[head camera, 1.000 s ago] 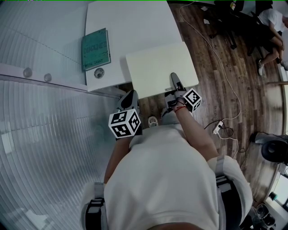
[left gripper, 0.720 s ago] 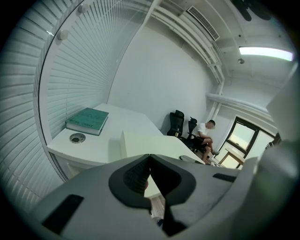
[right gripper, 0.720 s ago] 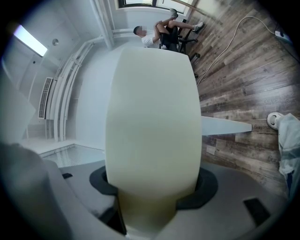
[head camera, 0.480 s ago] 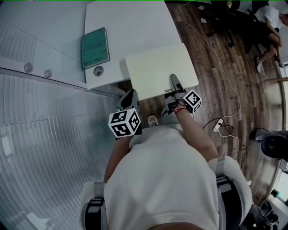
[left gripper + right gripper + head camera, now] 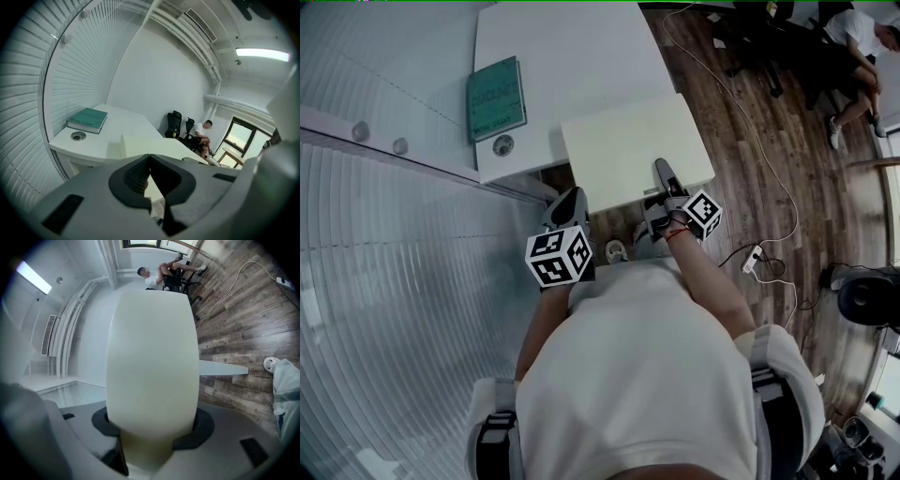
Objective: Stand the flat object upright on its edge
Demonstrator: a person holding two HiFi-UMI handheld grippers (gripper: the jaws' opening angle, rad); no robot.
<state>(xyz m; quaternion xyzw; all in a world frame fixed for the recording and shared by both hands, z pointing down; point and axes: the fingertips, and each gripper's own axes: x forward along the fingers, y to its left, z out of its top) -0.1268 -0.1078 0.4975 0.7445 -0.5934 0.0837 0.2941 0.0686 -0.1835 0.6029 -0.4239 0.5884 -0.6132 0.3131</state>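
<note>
Cream board [image 5: 623, 141] lies flat, overhanging the white counter [image 5: 572, 56] at its near edge. Right claw [image 5: 662, 171] straddles the board's near rim, closing, pads touching both faces. Left claw [image 5: 568, 201] closed, empty, near the board's left corner.

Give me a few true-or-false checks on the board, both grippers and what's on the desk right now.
1. The teal book lies flat on the white desk. True.
2. The left gripper holds the cream board. False: its jaws are together with nothing between them. The right gripper has the board's near edge between its jaws, which are closing on it.
3. The cream board stands upright on its edge. False: its broad face points up, over the desk's near corner.
4. A round grommet hole sits in the desk just beside the book. True.
</note>
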